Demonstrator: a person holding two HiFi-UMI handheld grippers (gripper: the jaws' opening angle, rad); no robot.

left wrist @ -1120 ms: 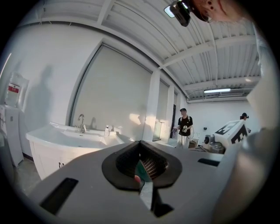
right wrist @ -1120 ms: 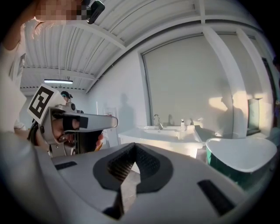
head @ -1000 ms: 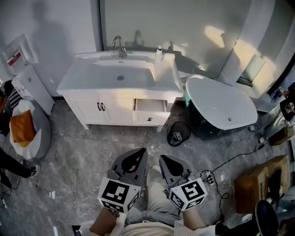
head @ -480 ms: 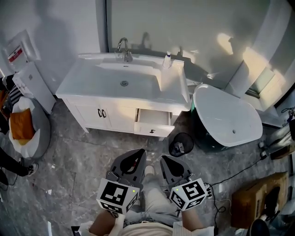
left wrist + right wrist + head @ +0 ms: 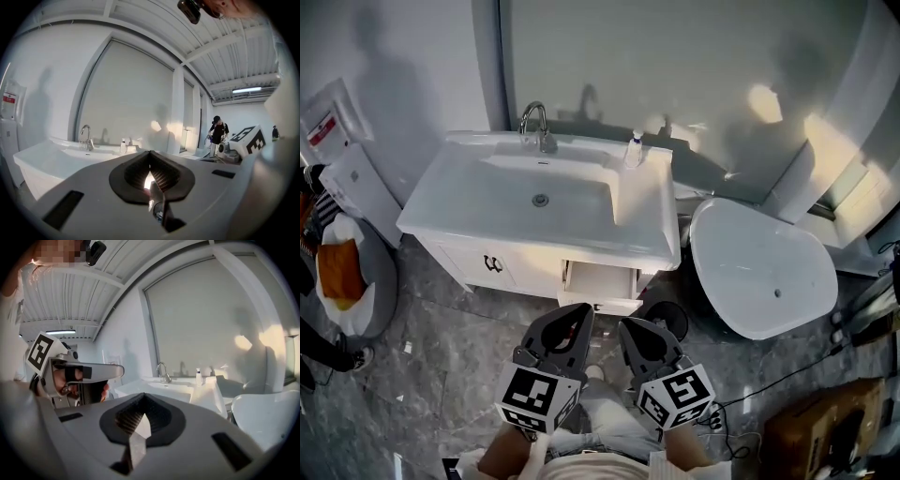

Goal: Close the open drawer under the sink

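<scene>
Only the head view shows the drawer point(image 5: 601, 280) open; left gripper point(image 5: 578, 316) and right gripper point(image 5: 630, 330), jaws closed empty, see just the sink point(image 5: 180, 389).

We are stepping closer to the white sink cabinet point(image 5: 469, 253). Its open white drawer point(image 5: 600, 281) is now sitting just ahead of the tips of the left tool point(image 5: 583, 308) and right tool point(image 5: 627, 324). The black mesh wastebasket point(image 5: 672, 319) is slipping partly behind the right tool.

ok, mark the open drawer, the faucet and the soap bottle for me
open drawer point(image 5: 602, 280): head view, on its pale inside floor.
faucet point(image 5: 544, 134): head view, on the upright stem.
soap bottle point(image 5: 633, 153): head view, on the bottle body.
</scene>
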